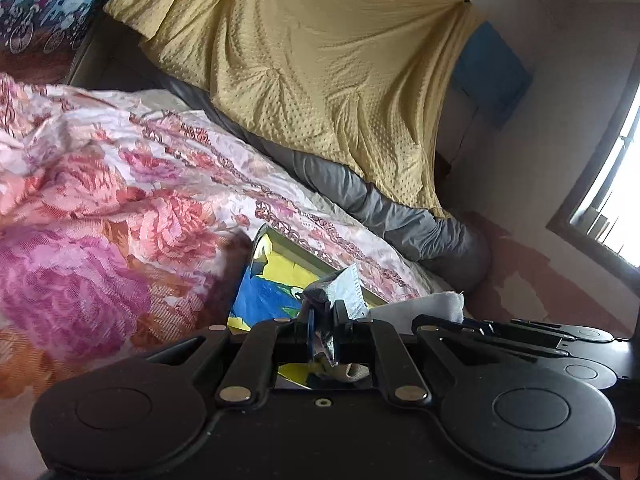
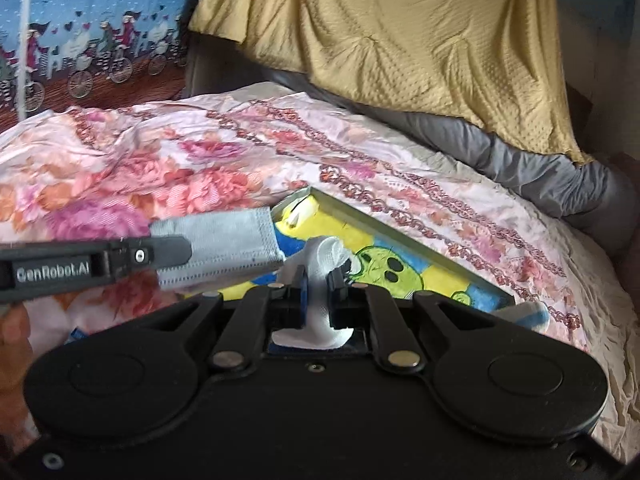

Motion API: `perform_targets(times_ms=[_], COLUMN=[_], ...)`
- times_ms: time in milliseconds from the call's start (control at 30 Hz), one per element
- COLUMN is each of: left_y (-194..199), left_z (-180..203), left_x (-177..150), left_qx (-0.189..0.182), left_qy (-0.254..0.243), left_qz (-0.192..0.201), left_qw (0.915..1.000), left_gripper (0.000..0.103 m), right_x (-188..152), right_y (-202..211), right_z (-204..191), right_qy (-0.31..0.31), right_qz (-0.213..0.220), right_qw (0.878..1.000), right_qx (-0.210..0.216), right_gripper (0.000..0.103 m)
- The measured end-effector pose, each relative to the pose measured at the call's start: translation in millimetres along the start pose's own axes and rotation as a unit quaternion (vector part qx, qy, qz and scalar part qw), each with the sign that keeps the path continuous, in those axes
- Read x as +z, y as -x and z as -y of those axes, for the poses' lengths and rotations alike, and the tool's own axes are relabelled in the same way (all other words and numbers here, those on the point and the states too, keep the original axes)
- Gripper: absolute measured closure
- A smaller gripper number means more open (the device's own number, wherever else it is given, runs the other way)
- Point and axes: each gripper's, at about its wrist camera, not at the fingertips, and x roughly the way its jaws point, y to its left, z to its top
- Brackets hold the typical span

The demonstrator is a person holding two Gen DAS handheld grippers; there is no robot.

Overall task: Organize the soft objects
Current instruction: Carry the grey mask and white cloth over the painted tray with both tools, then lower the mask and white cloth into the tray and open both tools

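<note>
My left gripper [image 1: 322, 320] is shut on a folded grey cloth [image 1: 348, 288]. In the right wrist view it reaches in from the left [image 2: 188, 250], with the grey cloth [image 2: 228, 248] sticking out past its fingers. My right gripper [image 2: 318, 284] is shut on a crumpled white cloth [image 2: 324, 256]. In the left wrist view it shows edge-on at the right [image 1: 434, 320], the white cloth [image 1: 424, 302] ahead of it. Both hang above a shallow tray [image 2: 400, 236] with a yellow, blue and green cartoon picture, which lies on the floral bedspread [image 2: 160, 160].
A white and blue sock [image 2: 528, 314] lies at the tray's right corner. A grey bolster [image 2: 540, 168] runs along the bed's far side under a hanging yellow blanket [image 2: 400, 32]. A blue printed cloth [image 2: 80, 40] hangs at the back left, and a window [image 1: 612, 184] is on the right.
</note>
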Motion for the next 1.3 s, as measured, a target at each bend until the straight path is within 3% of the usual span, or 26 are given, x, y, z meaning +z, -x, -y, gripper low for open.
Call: perform_targets(times_ms=[300, 600, 1000, 1300], left_y=[-21, -36, -50, -51], left_z=[-22, -42, -48, -46], left_x=[-7, -3, -4, -4], left_qx=[0.001, -0.012, 0.002, 0.003], left_qy=[0.001, 0.055, 0.070, 0.067], left_qz=[-0.015, -0.035, -0.069, -0.068], left_qw=[0.9999, 0.9978, 0.9951, 0.9954], left_gripper=[0.094, 0.093, 0.079, 0.067], right_x=[6, 10, 3, 2], right_y=[-46, -78, -109, -113], right_z=[-4, -17, -19, -24], right_qy=[-0.019, -0.026, -0.033, -0.029], right_qz=[-0.016, -0.033, -0.058, -0.058], right_qw=[0.999, 0.998, 0.996, 0.996], right_qx=[-0.030, -0.044, -0.052, -0.059], right_gripper=[0.099, 0.098, 0.097, 0.076])
